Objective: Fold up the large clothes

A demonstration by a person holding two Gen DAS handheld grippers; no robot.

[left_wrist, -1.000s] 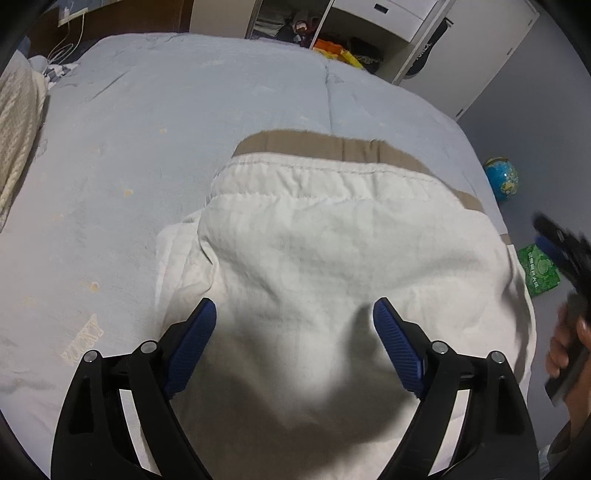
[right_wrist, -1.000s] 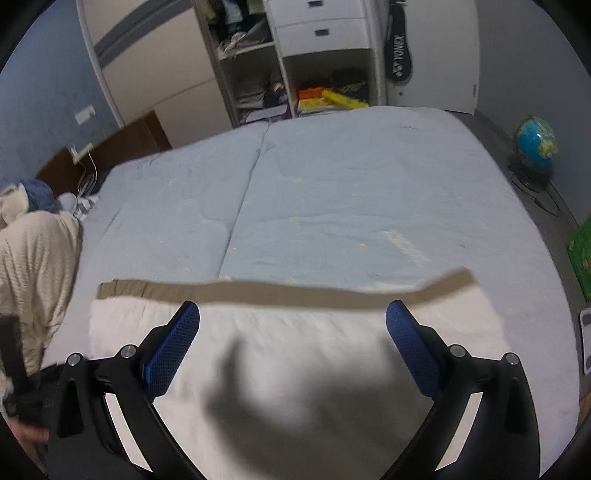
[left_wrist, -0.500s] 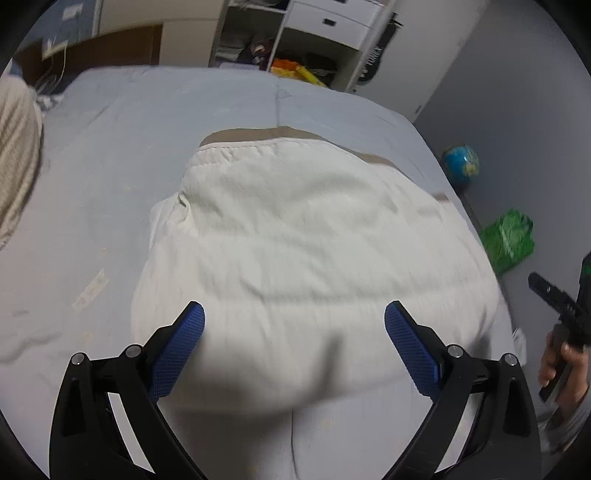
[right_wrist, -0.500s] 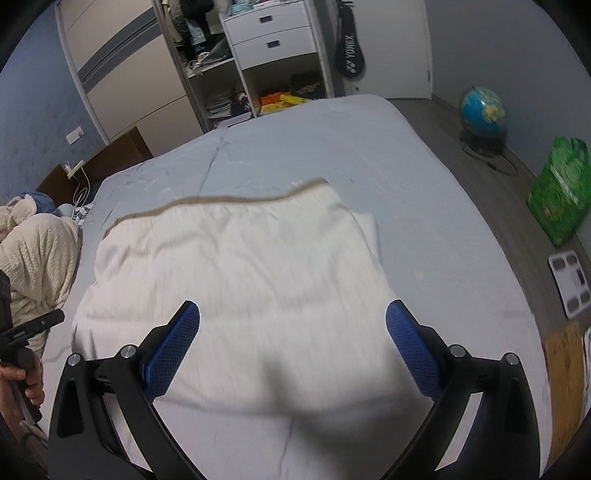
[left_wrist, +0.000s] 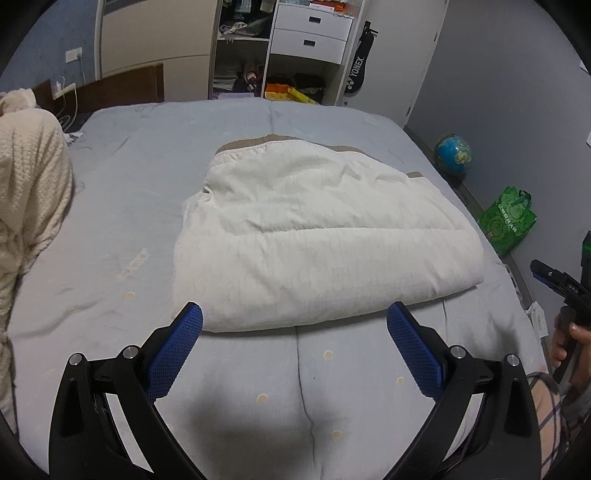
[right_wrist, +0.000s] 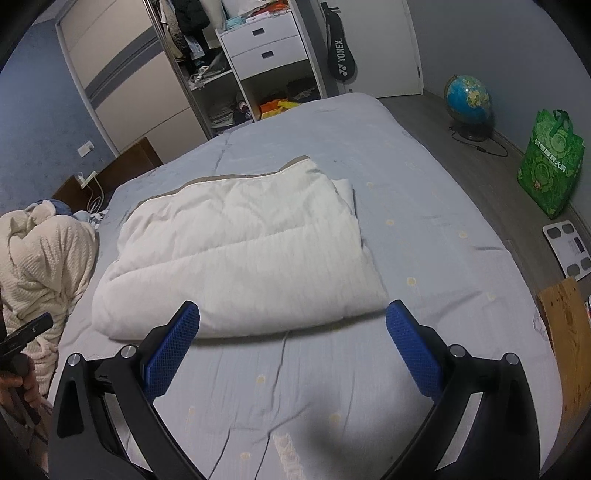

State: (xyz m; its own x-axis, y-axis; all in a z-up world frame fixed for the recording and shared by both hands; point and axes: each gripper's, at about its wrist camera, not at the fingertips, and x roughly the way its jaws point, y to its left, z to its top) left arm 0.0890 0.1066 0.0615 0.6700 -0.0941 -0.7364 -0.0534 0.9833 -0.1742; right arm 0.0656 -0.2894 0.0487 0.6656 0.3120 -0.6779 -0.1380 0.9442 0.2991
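A cream padded garment [left_wrist: 317, 236] lies folded into a thick rectangle on the blue bed [left_wrist: 147, 147], with a tan edge showing along its far side. It also shows in the right wrist view [right_wrist: 240, 251]. My left gripper [left_wrist: 294, 334] is open and empty, held above the bed just short of the garment's near edge. My right gripper [right_wrist: 291, 332] is open and empty too, likewise just short of the near edge. The right gripper also shows at the far right of the left wrist view [left_wrist: 554, 284].
A cream knitted blanket [left_wrist: 26, 192] is heaped at the bed's left side. Beyond the bed stand open wardrobe shelves and white drawers [left_wrist: 314, 33]. On the floor at the right are a globe [right_wrist: 468, 99], a green bag [right_wrist: 550, 162] and a scale [right_wrist: 570, 251].
Both grippers have pulled back and risen from over the garment, which now lies folded beyond their fingertips. Both stayed open.
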